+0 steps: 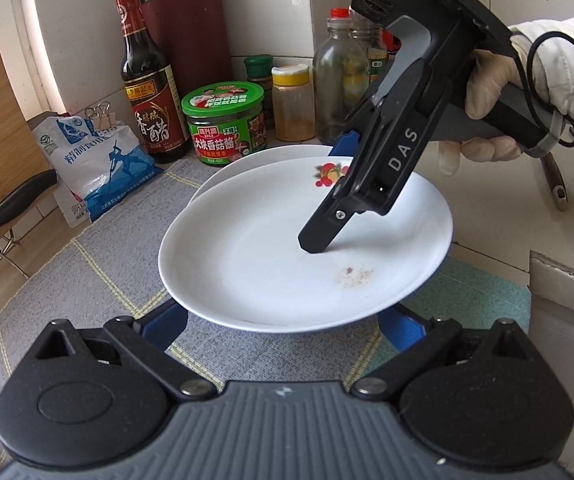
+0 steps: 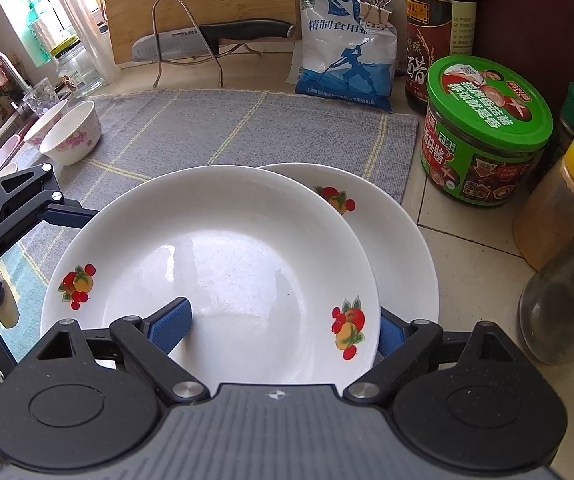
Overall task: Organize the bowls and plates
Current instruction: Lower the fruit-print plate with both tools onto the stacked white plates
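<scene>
While two white fruit-print plates overlap on the grey mat [image 2: 223, 128], the right gripper [image 2: 283, 328] pinches the rim of the upper plate [image 2: 223, 256], the lower plate [image 2: 403, 248] behind it. Left gripper [image 1: 283, 322] spread wide under that plate's edge. Two bowls [image 2: 73, 134] near the sink.

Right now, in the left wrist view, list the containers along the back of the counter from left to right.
Salt bag → vinegar bottle → green-lidded jar → yellow-capped spice jar → red-capped glass bottle.
</scene>
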`<state>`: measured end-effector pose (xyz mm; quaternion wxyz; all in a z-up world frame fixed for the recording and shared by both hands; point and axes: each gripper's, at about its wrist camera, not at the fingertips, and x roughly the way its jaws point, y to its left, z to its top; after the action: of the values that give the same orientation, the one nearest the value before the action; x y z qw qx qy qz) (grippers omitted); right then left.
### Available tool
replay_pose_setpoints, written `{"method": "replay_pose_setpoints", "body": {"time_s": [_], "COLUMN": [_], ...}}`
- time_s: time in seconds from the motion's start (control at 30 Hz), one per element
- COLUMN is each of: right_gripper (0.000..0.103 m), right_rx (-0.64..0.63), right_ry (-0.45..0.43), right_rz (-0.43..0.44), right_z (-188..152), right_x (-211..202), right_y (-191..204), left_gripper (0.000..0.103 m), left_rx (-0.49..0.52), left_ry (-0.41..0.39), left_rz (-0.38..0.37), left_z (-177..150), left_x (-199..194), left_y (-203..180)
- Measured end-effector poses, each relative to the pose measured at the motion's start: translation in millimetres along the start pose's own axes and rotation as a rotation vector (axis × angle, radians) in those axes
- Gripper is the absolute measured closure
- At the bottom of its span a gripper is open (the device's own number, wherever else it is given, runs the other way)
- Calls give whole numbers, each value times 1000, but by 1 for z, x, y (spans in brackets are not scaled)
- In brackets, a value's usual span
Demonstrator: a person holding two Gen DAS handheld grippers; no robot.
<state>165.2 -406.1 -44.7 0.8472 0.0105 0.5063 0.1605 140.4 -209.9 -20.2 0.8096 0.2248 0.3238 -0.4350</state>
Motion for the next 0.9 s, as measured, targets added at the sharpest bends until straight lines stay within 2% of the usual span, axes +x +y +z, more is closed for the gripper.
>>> {"method": "replay_pose_setpoints", "body": {"time_s": [0.9], "right_gripper": [3], "right_rx": [26], "right_ry": [-9], "right_rz": [-26], "right_z": [-10], "right_x": [-22], "right_y": [1], "left_gripper": [2], "left_rx": [53], "left_ry": [-7], "left_rz": [-4], "left_z": [4], "left_x": [9], "left_y": [1]}}
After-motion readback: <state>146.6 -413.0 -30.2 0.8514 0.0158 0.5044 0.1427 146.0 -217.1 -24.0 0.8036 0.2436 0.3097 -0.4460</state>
